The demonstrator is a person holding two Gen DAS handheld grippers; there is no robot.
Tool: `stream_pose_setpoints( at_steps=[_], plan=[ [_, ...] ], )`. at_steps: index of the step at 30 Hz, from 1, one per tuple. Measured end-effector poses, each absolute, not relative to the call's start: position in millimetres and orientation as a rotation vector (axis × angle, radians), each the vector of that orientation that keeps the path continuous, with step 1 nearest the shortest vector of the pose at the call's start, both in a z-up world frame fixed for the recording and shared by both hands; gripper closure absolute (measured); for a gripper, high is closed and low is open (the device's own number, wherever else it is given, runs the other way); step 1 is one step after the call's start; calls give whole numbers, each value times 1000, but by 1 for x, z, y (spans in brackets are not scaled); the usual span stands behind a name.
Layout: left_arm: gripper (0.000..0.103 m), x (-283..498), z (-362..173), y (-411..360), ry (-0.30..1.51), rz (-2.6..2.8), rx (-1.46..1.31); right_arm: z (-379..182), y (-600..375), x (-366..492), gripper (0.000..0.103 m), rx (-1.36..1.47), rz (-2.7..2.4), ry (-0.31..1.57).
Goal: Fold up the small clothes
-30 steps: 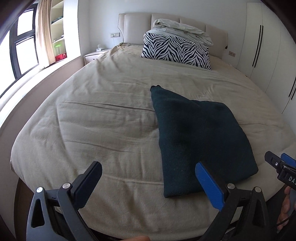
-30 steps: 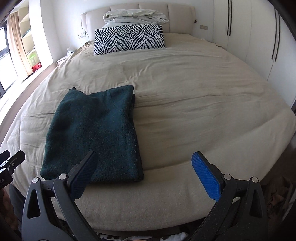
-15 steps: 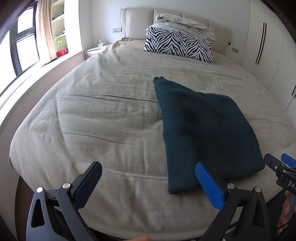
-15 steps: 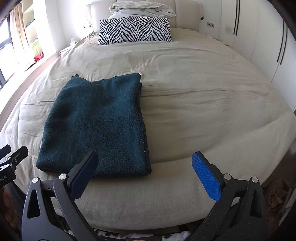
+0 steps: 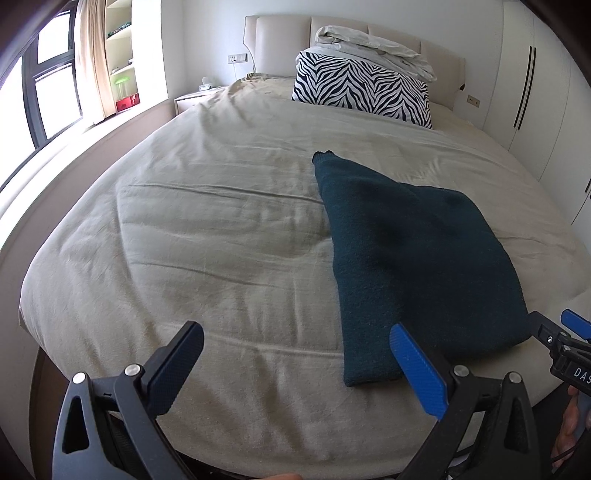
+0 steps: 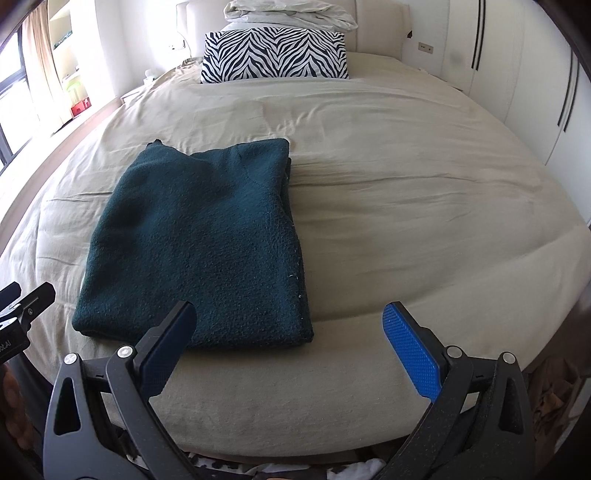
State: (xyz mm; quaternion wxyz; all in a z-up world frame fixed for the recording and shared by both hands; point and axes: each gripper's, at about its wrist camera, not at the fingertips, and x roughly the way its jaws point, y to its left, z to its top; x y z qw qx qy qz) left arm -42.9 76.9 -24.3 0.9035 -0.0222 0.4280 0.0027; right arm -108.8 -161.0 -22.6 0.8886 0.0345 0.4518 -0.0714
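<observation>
A dark teal fleece garment (image 5: pixel 413 258) lies folded into a flat rectangle near the foot edge of a beige bed (image 5: pixel 207 229); it also shows in the right wrist view (image 6: pixel 199 243). My left gripper (image 5: pixel 295 365) is open and empty, hovering at the bed's foot edge with the garment's near left corner just beyond its right finger. My right gripper (image 6: pixel 291 343) is open and empty, above the foot edge at the garment's near right corner. Each gripper's tip shows at the edge of the other's view.
A zebra-striped pillow (image 6: pixel 275 53) with a crumpled white duvet (image 6: pixel 291 11) on top stands against the headboard. White wardrobes (image 5: pixel 535 99) line the right side. A window, curtain and shelves (image 5: pixel 118 62) are on the left, with a nightstand (image 5: pixel 184 101) beside the bed.
Both grippers have moved forward and slightly higher over the bed's foot edge, so the folded garment looks nearer. Both stay open. The garment has not moved.
</observation>
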Motion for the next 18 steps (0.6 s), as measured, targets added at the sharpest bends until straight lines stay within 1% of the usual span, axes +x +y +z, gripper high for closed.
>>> stream_pose_setpoints(
  at_steps=[18],
  plan=[
    [0,-44,-27,78,886,5,-44,-27,-159,-109,0,80,-149,950]
  ],
)
